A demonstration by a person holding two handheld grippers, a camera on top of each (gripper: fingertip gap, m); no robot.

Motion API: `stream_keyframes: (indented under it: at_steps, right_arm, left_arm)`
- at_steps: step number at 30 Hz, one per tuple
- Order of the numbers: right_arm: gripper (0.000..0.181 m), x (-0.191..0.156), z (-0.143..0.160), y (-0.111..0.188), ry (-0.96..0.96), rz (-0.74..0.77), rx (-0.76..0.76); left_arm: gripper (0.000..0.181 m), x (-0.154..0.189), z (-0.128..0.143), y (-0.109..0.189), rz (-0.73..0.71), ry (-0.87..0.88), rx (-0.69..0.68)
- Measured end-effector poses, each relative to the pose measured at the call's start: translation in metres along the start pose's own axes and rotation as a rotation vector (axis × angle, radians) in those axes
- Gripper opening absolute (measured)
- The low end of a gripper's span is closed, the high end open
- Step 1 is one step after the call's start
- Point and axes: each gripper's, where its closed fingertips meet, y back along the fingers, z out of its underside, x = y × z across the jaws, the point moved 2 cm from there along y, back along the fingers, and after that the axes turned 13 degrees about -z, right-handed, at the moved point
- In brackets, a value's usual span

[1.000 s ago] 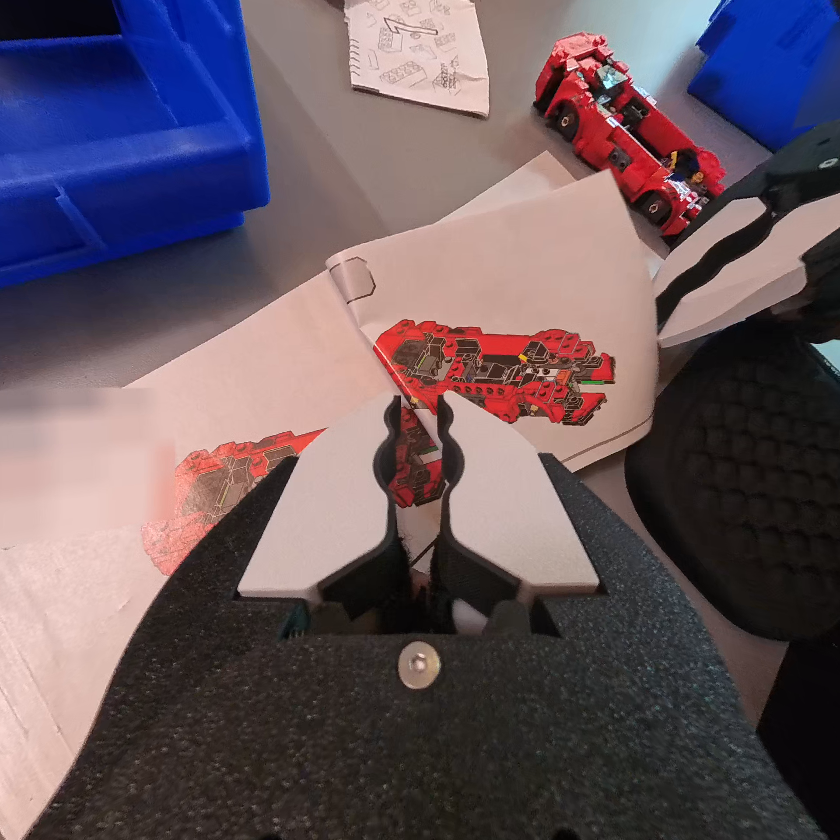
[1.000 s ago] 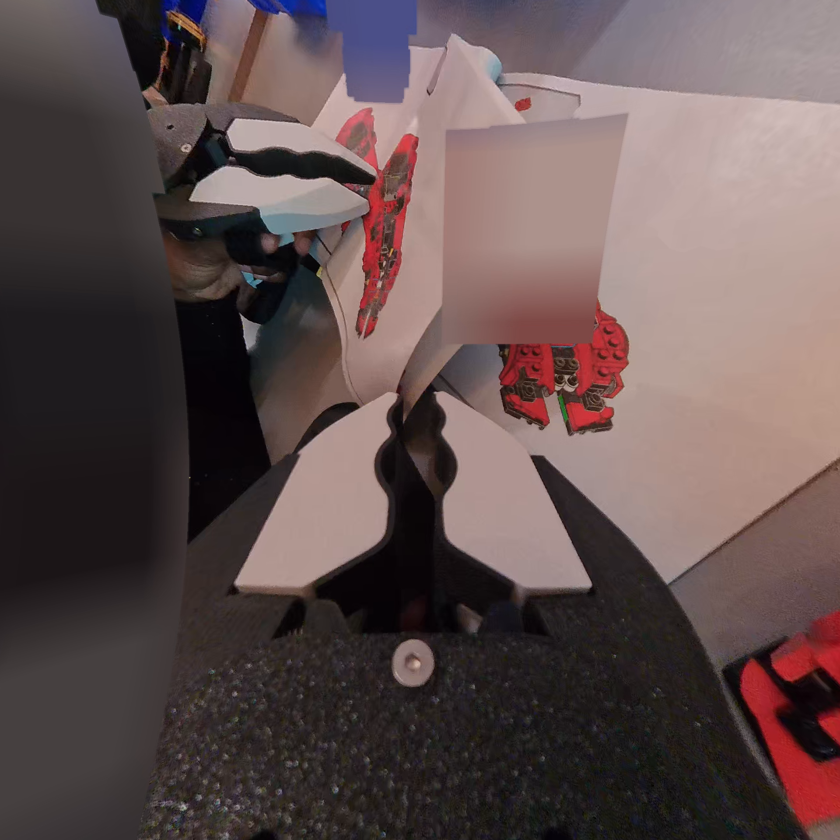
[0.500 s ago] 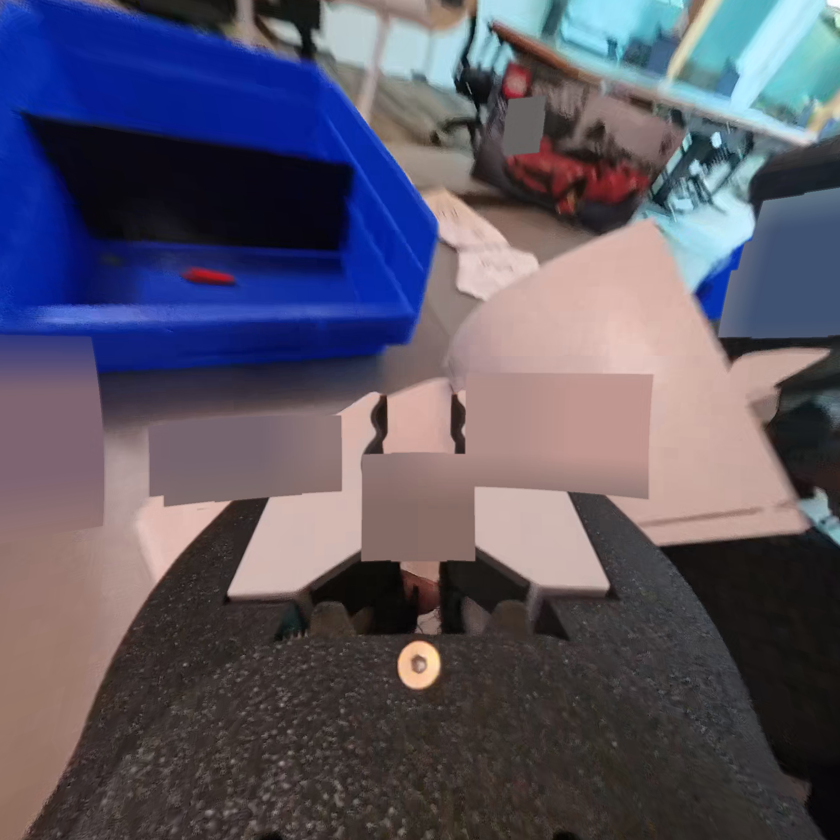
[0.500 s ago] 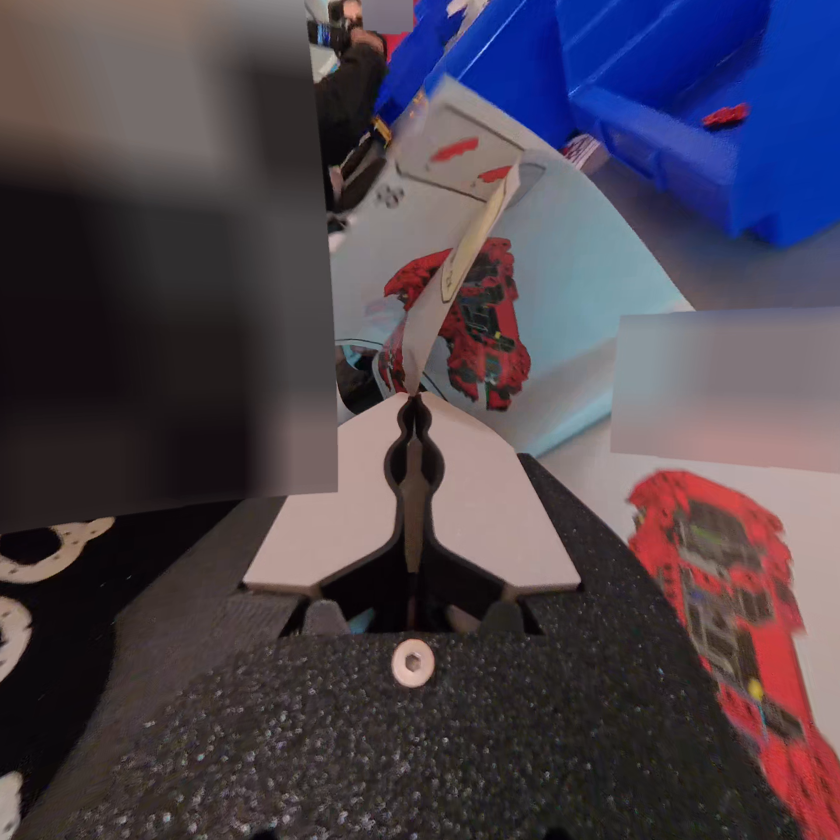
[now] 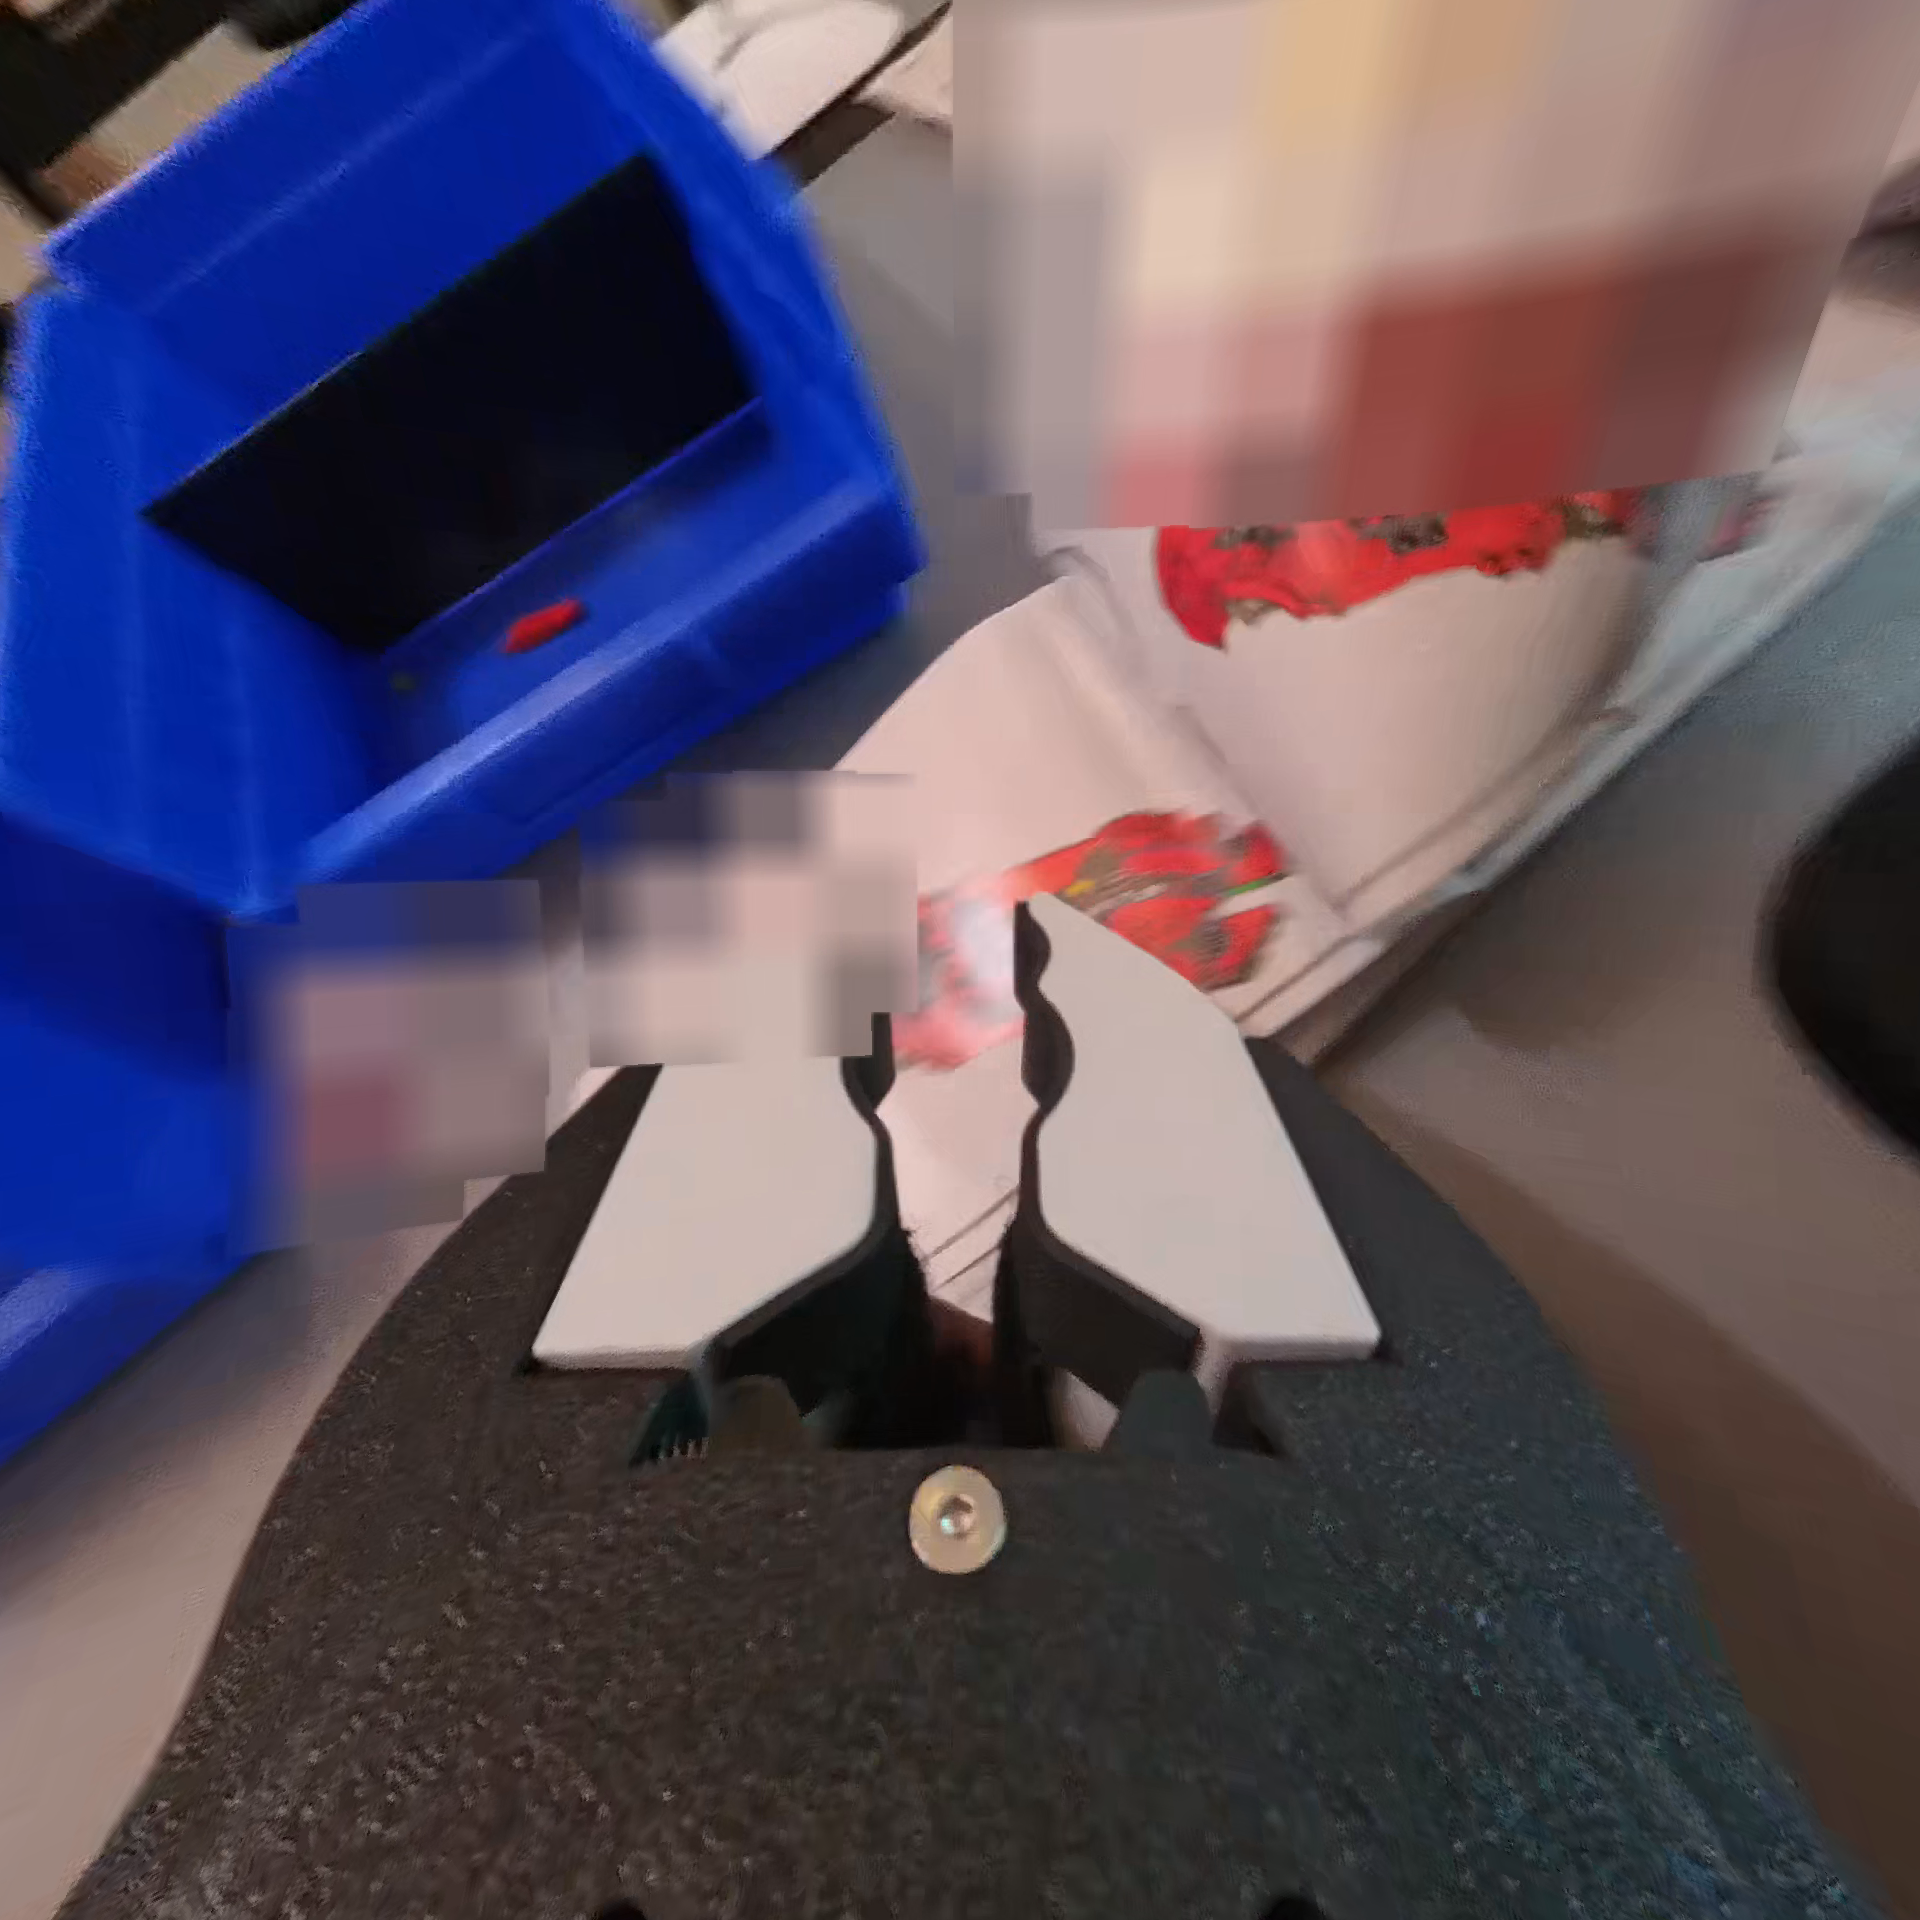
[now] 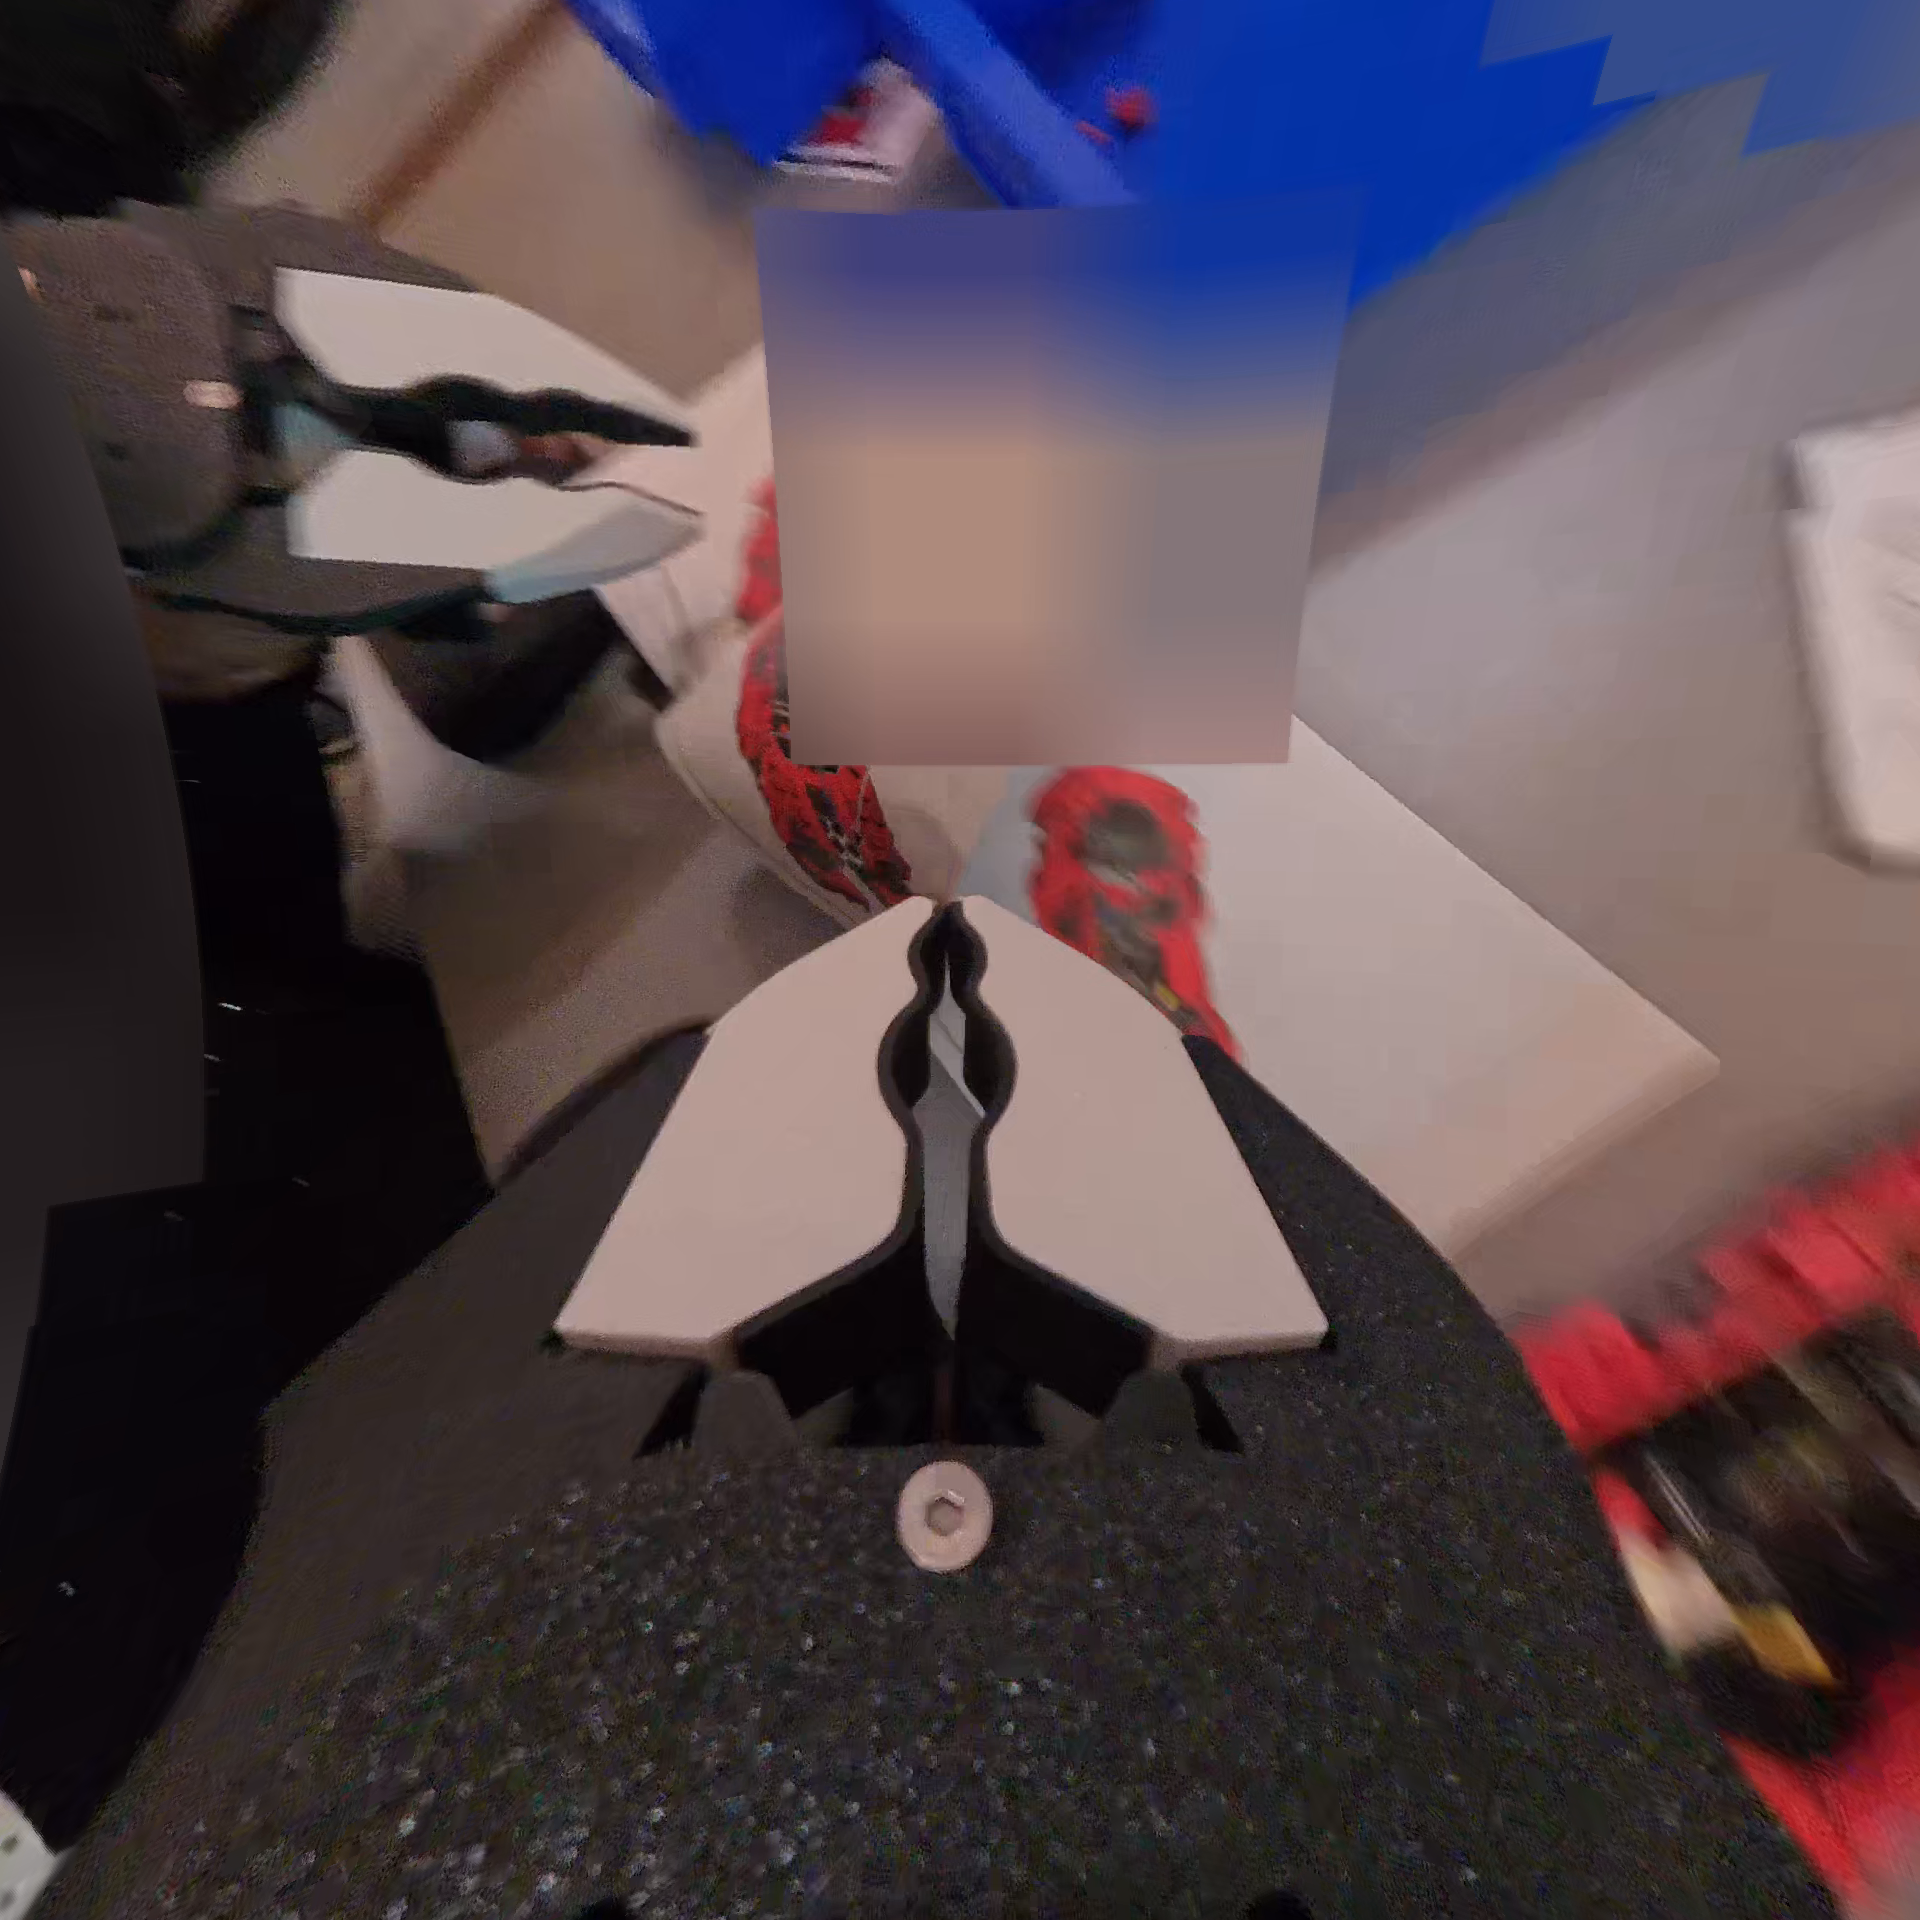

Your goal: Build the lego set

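The instruction booklet (image 5: 1049, 727) lies open and partly lifted on the grey table, its pages showing pictures of a red car. My left gripper (image 5: 956, 914) has its jaws a narrow gap apart with the booklet's pages between them; its left tip is hidden. My right gripper (image 6: 945, 906) is shut on a thin page edge of the booklet (image 6: 1403, 987). The left gripper (image 6: 691, 478) also shows at the upper left of the right wrist view, on the booklet's other side. The red lego car (image 6: 1714, 1403) is blurred at the lower right, next to my right gripper.
A blue bin (image 5: 312, 727) stands left of the booklet with a small red piece (image 5: 540, 623) inside. More blue bins (image 6: 935, 73) stand beyond it. A loose white sheet (image 6: 1860, 644) lies at the right. A dark object (image 5: 1849, 935) sits at the right edge. Some 15 cm of space lies between my two pairs of fingers.
Both grippers have swung with the booklet, which has come down from mid-air towards the table. The right gripper has closed onto a single page. The views are motion-blurred.
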Motion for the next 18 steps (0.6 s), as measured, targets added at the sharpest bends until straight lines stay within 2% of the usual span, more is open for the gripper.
stream_keyframes:
  at_steps: [2, 3, 5, 7, 8, 10, 11, 13, 16, 18]
  right_arm:
    - [0.001, 0.018, 0.016, 0.027, -0.03, 0.141, -0.062]
    - [0.004, 0.028, 0.024, 0.04, -0.033, 0.238, -0.109]
    - [0.009, 0.047, 0.033, 0.068, -0.022, 0.462, -0.188]
    - [0.01, 0.049, 0.016, 0.084, 0.074, 0.61, -0.134]
    - [0.008, 0.038, 0.0, 0.076, 0.154, 0.572, -0.056]
    - [0.002, 0.004, -0.029, 0.034, 0.278, 0.294, 0.114]
    - [0.001, -0.008, -0.034, 0.009, 0.261, 0.138, 0.153]
    - [0.0, -0.006, -0.031, -0.038, 0.124, -0.087, 0.13]
    - [0.0, 0.012, -0.033, -0.088, -0.015, -0.233, 0.175]
    - [0.0, 0.024, -0.031, -0.107, -0.051, -0.243, 0.156]
  left_arm:
    - [0.018, 0.035, -0.019, 0.001, 0.102, -0.041, 0.071]
    - [0.017, 0.05, -0.027, -0.001, 0.108, -0.115, 0.093]
    - [0.009, 0.063, -0.032, -0.013, 0.028, -0.271, 0.086]
    - [0.006, 0.081, -0.022, -0.027, 0.057, -0.37, 0.018]
    - [0.004, 0.089, -0.015, -0.032, 0.086, -0.392, -0.02]
    - [0.0, 0.099, -0.005, -0.037, 0.117, -0.423, -0.056]
    - [0.0, 0.098, -0.006, -0.038, 0.09, -0.436, -0.044]
    - [0.001, 0.092, -0.004, -0.036, 0.037, -0.469, -0.066]
    - [0.002, 0.089, -0.002, -0.032, 0.007, -0.459, -0.083]
    - [0.002, 0.089, 0.0, -0.032, 0.018, -0.404, -0.079]
